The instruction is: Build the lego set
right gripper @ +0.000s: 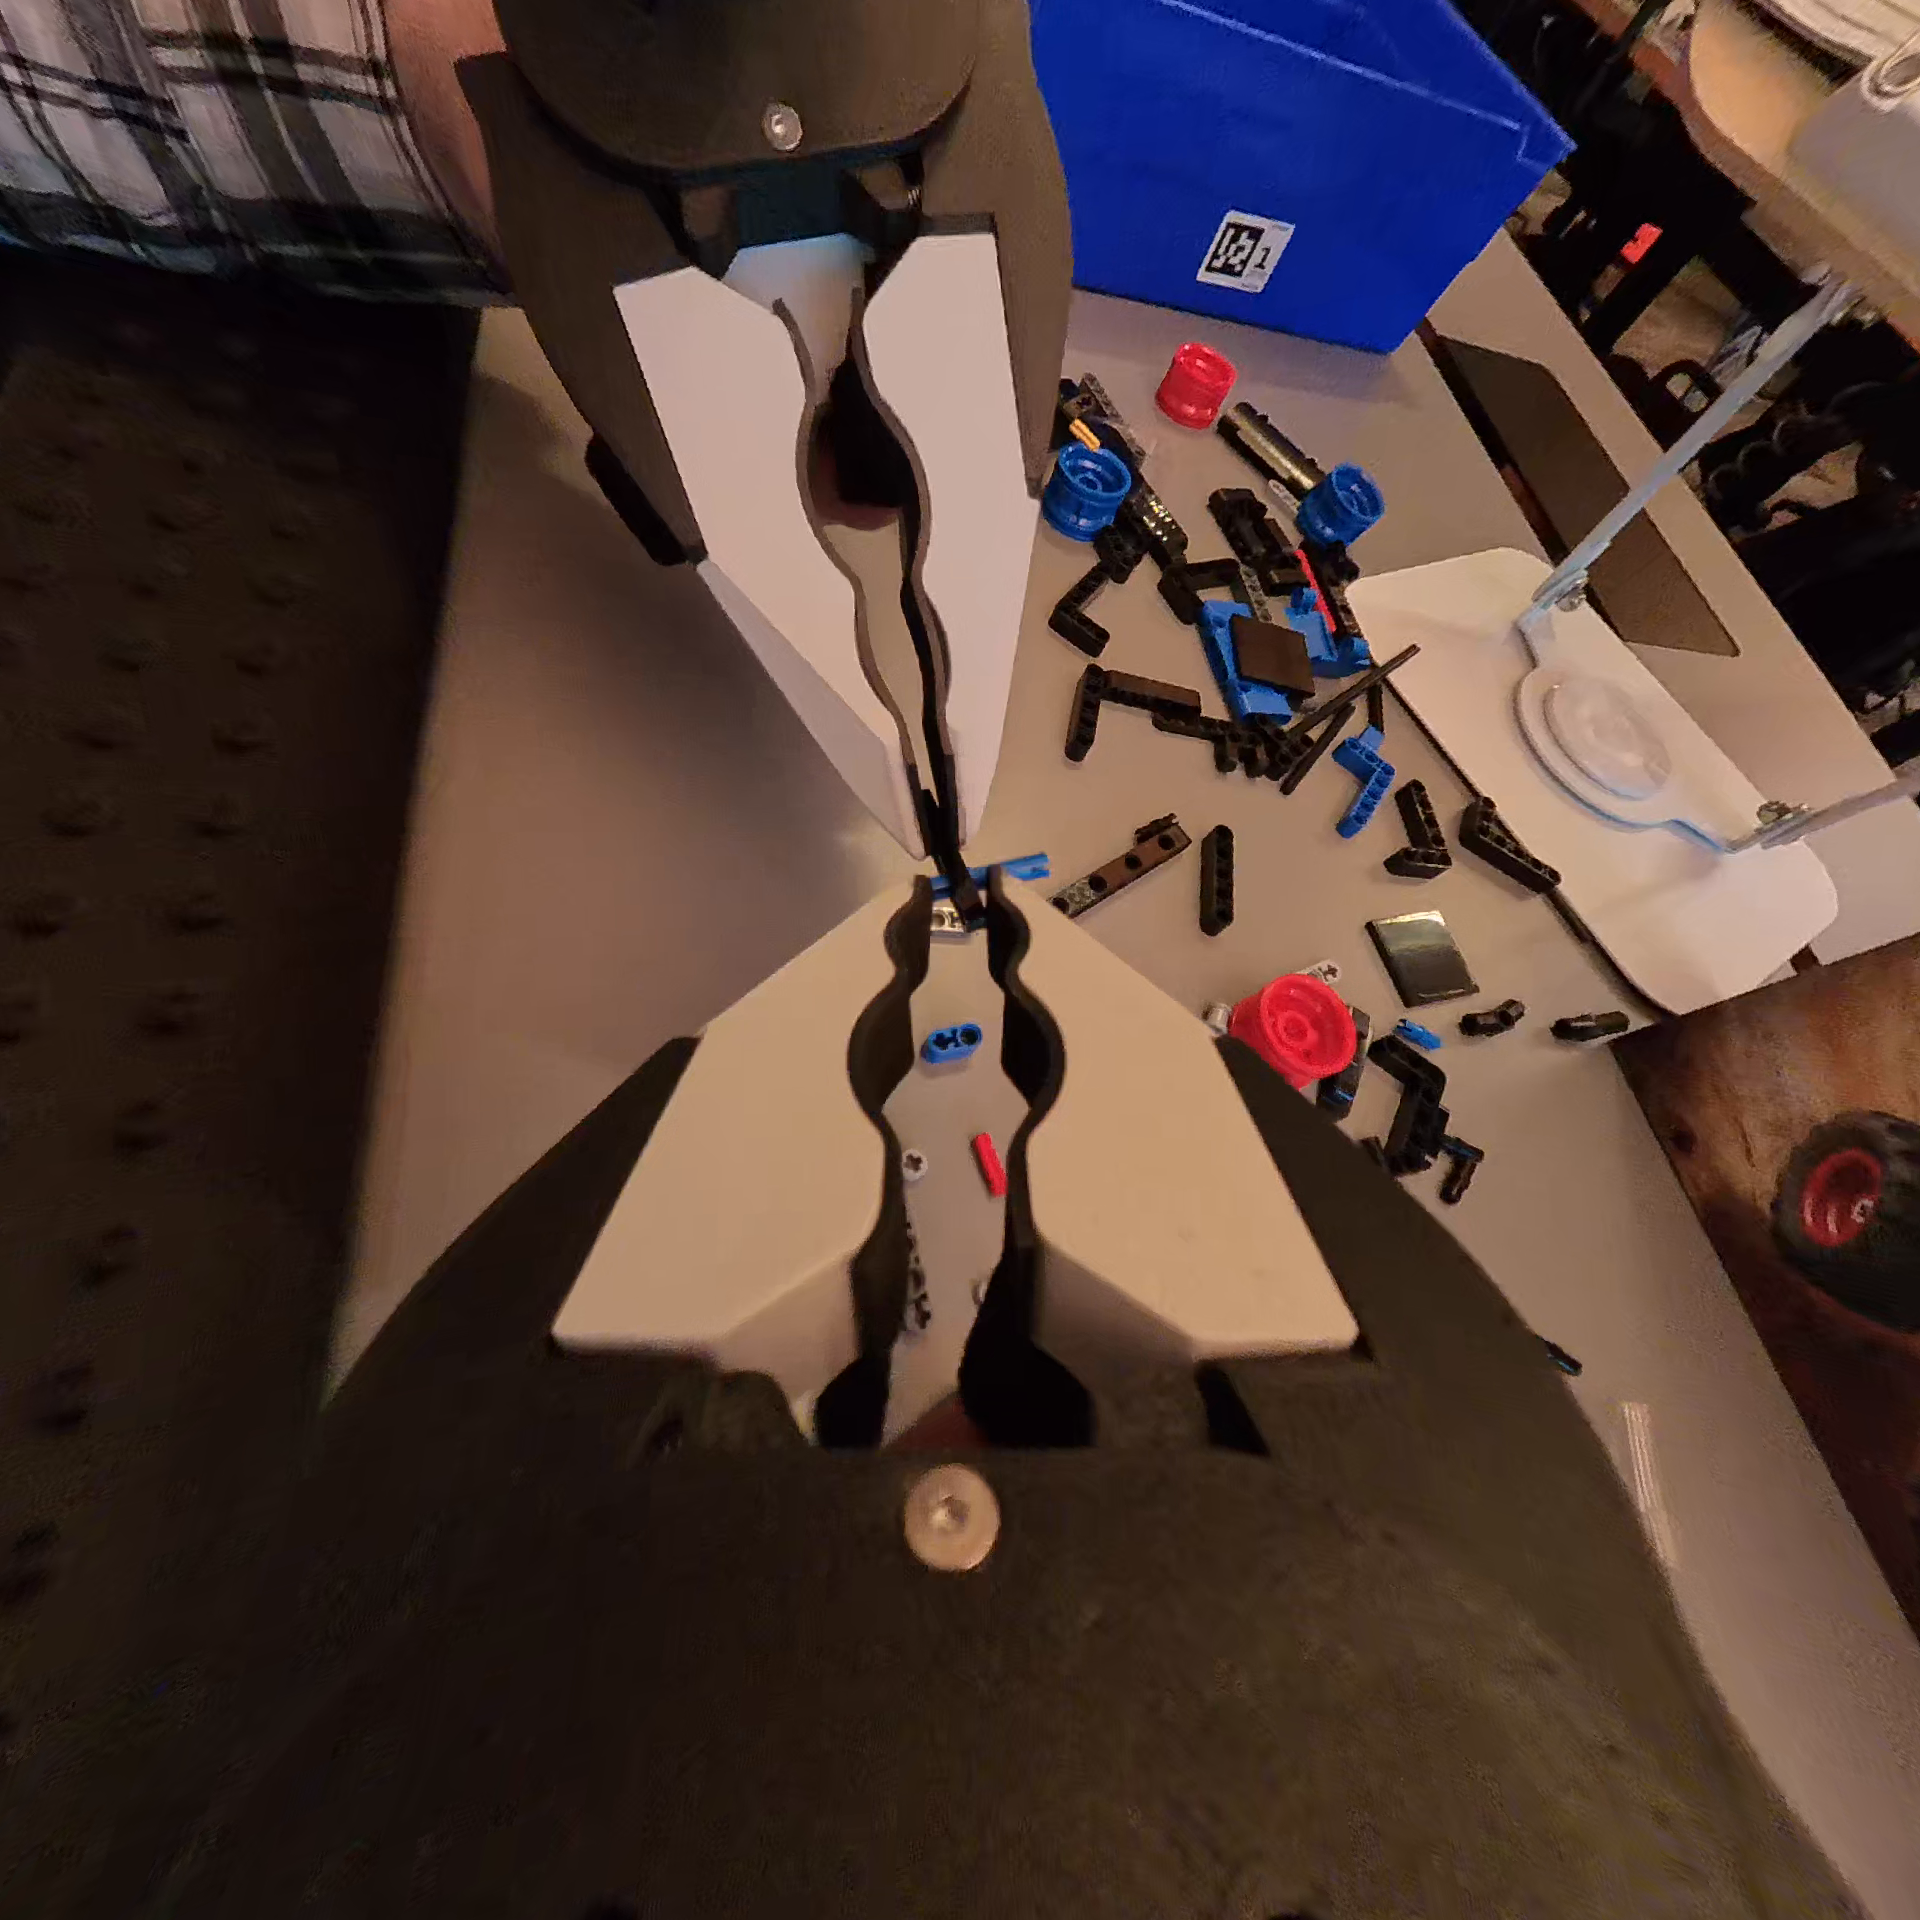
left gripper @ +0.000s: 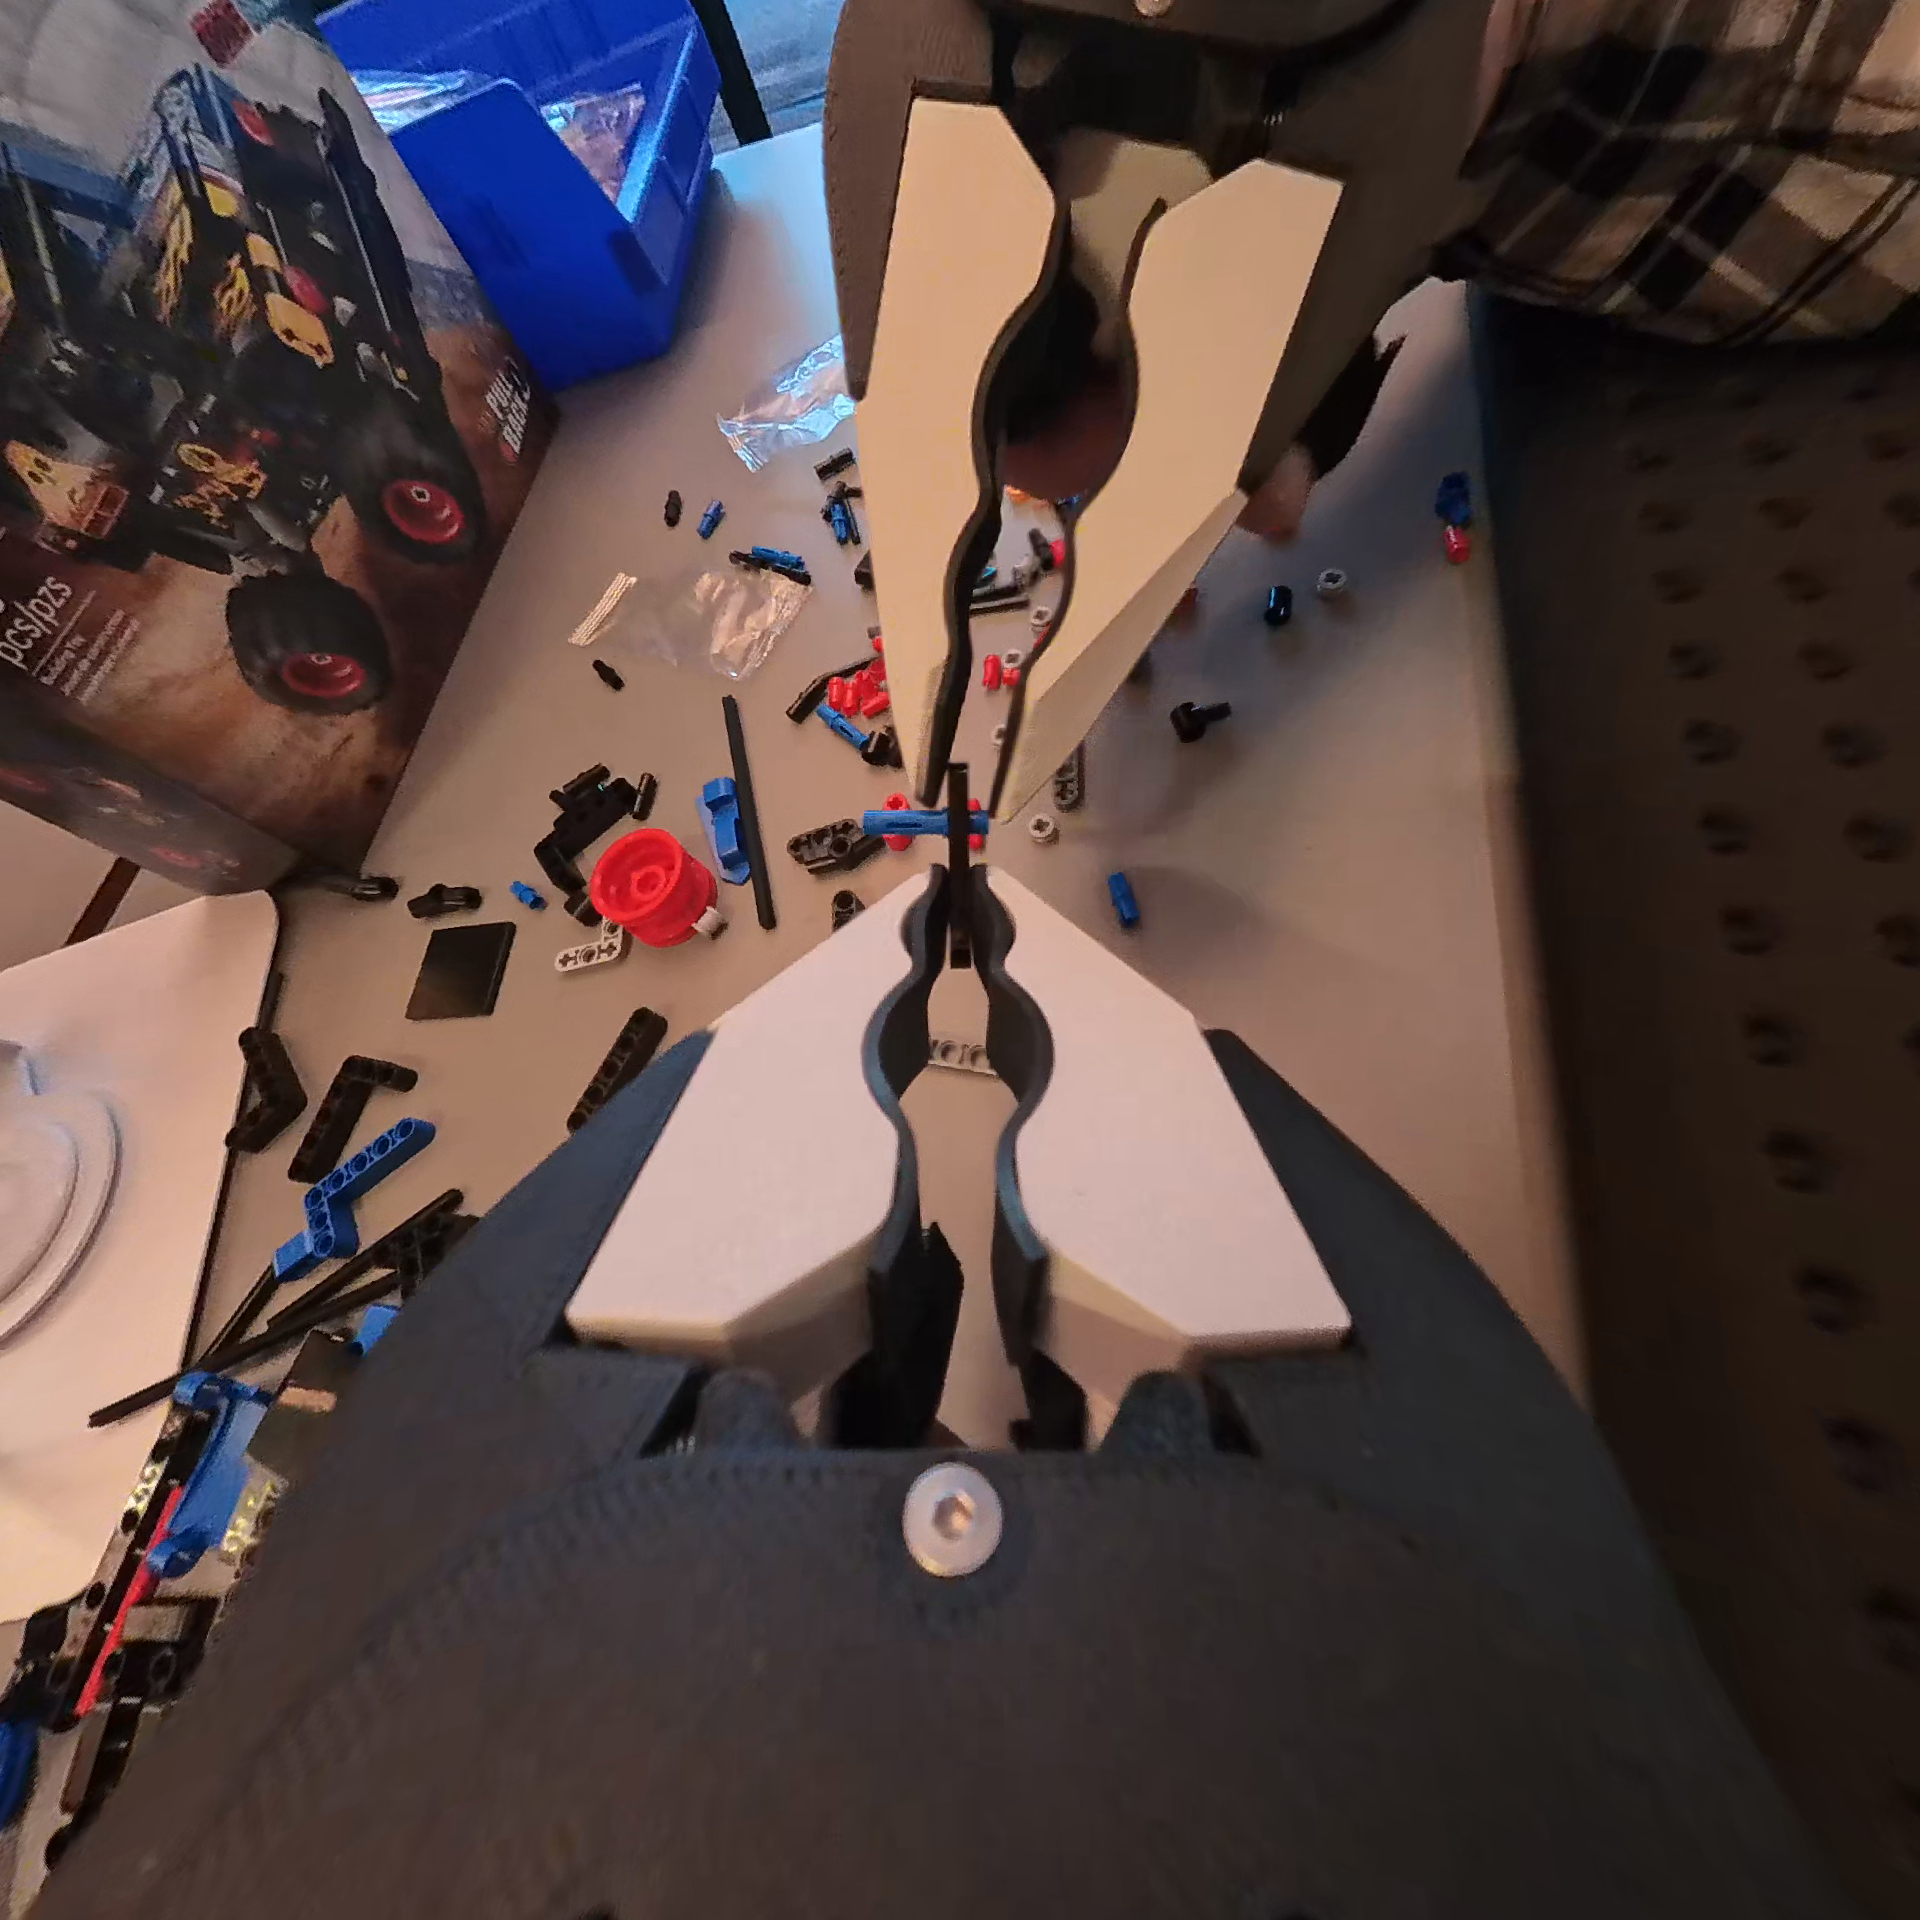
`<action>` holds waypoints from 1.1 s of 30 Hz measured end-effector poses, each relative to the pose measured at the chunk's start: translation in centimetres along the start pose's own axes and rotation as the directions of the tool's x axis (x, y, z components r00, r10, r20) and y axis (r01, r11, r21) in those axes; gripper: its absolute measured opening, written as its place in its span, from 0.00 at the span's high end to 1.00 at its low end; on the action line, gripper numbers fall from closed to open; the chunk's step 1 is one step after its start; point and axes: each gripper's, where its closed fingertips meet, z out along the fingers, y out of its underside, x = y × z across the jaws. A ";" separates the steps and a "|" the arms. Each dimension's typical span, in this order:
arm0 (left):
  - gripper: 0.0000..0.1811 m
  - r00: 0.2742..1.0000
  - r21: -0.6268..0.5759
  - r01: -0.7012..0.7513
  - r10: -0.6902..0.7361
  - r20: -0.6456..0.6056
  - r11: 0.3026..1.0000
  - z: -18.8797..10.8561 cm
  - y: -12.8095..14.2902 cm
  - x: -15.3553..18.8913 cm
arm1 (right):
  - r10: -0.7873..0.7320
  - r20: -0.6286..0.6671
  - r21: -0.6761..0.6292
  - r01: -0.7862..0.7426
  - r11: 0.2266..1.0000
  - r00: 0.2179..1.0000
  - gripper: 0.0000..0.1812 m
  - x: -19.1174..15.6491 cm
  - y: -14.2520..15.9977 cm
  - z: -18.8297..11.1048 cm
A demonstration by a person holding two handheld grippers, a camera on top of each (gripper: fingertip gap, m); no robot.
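In the left wrist view my left gripper (left gripper: pixel 958 883) is shut on a thin black lego beam (left gripper: pixel 957 842), seen edge-on and held upright above the table. A blue pin (left gripper: pixel 909 826) sticks crosswise through the beam. My right gripper (left gripper: pixel 961 795) comes from the far side, tip to tip with the left. Its jaws stand a small gap apart around the beam's top end. In the right wrist view my right gripper (right gripper: pixel 958 891) straddles the beam's end (right gripper: pixel 958 878) and the blue pin (right gripper: pixel 1013 865) without pinching them. The left gripper (right gripper: pixel 940 831) reaches in from above.
Loose black, blue and red parts litter the grey table (left gripper: pixel 1299 831). A red wheel (left gripper: pixel 652 888) lies left of the grippers. The lego box (left gripper: pixel 208 416), a blue bin (left gripper: pixel 561 208) and a white stand base (right gripper: pixel 1558 779) stand around. Dark carpet (left gripper: pixel 1714 935) lies past the table's edge. Only a small space, under 4 cm, lies between the two pairs of fingers. The red wheel (left gripper: pixel 652 888) is about 12 cm from both grippers' fingertips. The right camera catches it too, in the right wrist view (right gripper: pixel 1279 1006).
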 end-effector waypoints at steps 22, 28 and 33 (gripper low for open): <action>1.00 0.999 0.033 -0.047 0.046 0.027 0.998 -0.1 -0.4 -0.2 | 0.000 -0.008 0.026 0.000 1.000 1.000 0.96 0.2 -0.3 -0.2; 1.00 0.999 0.025 -0.031 0.030 0.018 0.999 0.1 -0.3 -0.1 | 0.022 -0.003 0.007 -0.022 1.000 1.000 0.97 0.0 0.0 -0.1; 1.00 0.999 -0.067 -0.017 0.015 -0.035 0.998 1.3 1.6 0.8 | 0.076 0.037 -0.086 -0.072 0.994 0.996 0.98 -0.9 1.9 0.9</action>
